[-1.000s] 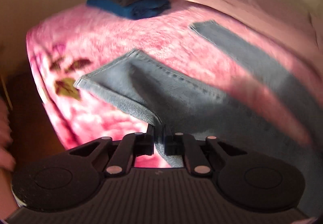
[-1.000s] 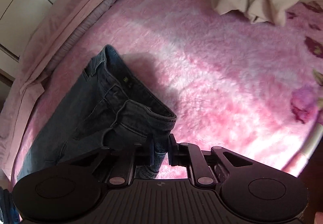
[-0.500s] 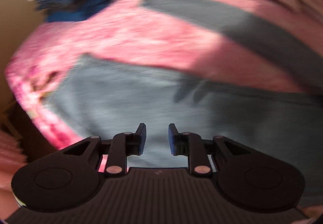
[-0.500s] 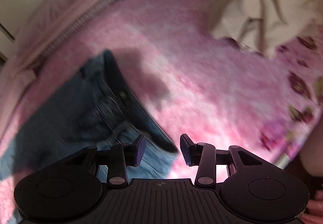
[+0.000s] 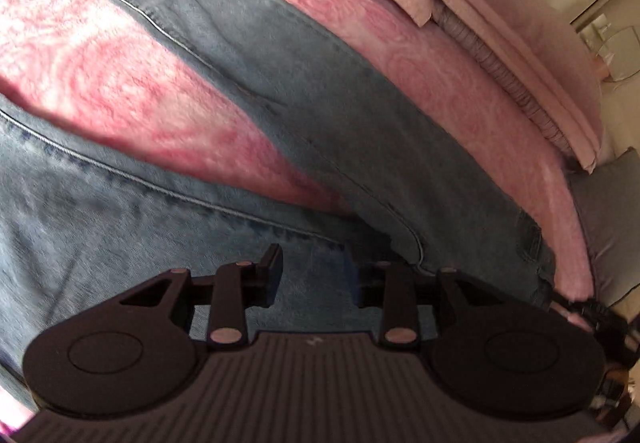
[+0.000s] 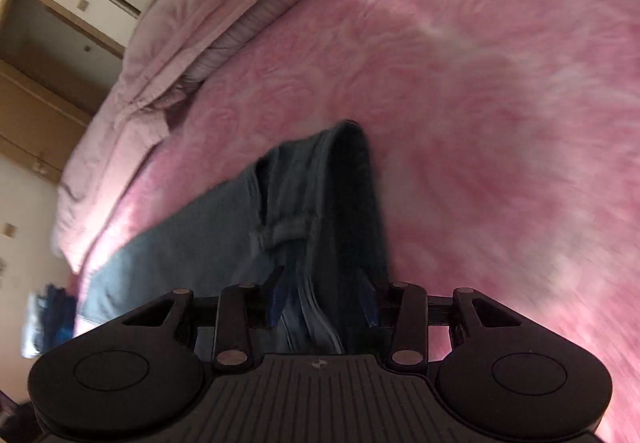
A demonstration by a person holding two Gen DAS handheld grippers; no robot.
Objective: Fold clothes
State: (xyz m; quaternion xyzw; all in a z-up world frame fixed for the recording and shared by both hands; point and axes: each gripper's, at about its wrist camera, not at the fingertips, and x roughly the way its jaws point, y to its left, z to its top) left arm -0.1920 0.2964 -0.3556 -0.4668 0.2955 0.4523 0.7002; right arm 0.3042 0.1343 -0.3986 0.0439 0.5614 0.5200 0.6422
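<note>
Left wrist view: the jeans lie spread on the pink fleece blanket covering the bed, their two legs splitting into a V with a wedge of blanket between them. One leg runs up to its hem at the top left; the other fills the lower left. The left gripper hangs over the crotch where the legs join, its fingers apart after just opening, with denim below them but nothing clamped. Beyond the jeans, a pale pink quilt lies folded along the blanket's far edge, and a grey pillow sits at the right.

Right wrist view: the waistband of the jeans stands bunched, a belt loop visible, directly ahead of the right gripper. Its fingers have just been narrowing and straddle the waistband; blur hides whether they press it. The pink blanket fills the rest, with the quilt beyond it and wooden cabinets at the left.
</note>
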